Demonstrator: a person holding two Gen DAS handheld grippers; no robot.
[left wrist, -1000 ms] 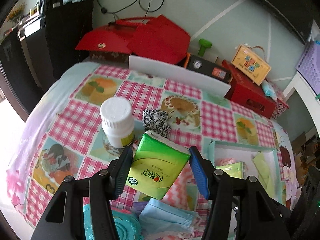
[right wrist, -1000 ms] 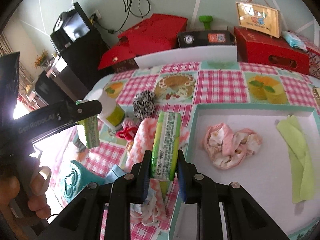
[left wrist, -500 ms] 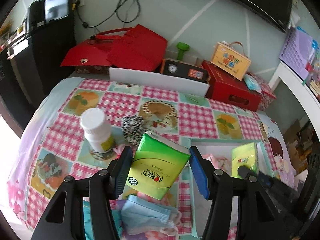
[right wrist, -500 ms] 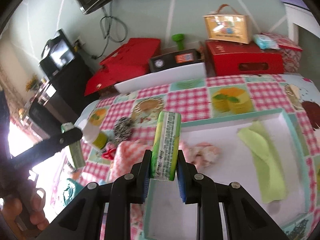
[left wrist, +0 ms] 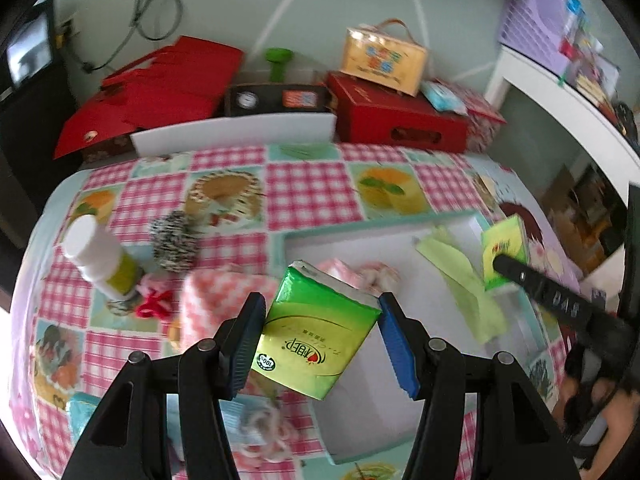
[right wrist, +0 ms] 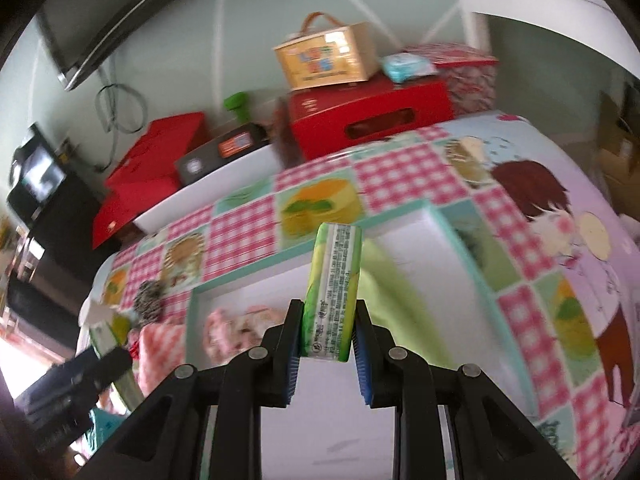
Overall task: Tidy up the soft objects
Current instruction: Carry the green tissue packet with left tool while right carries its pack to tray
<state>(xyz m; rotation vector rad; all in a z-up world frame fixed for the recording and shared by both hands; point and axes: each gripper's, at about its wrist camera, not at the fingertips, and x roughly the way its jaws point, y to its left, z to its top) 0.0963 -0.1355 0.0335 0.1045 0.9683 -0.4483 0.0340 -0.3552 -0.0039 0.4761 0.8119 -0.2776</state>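
My left gripper (left wrist: 320,300) is shut on a bright green tissue pack (left wrist: 316,332), held by its wide faces and tilted over the near left part of the white, teal-rimmed tray (left wrist: 360,226). My right gripper (right wrist: 328,308) is shut on a second green tissue pack (right wrist: 334,288), gripped edge-on and upright above the same tray (right wrist: 256,272). That second pack (left wrist: 504,252) also shows at the tray's right end in the left wrist view. A crumpled pink cloth (left wrist: 376,272) and a pale green cloth (left wrist: 460,276) lie in the tray.
Left of the tray on the checked tablecloth stand a white-capped bottle (left wrist: 96,256), a zebra-striped scrunchie (left wrist: 174,240), a pink checked cloth (left wrist: 216,300) and a red bow (left wrist: 154,306). A face mask (left wrist: 248,420) lies near the front edge. Red boxes (left wrist: 400,116) line the wall behind.
Both grippers have swung to the right, from beside the tray to over it, each still holding its tissue pack. Both views have rolled.
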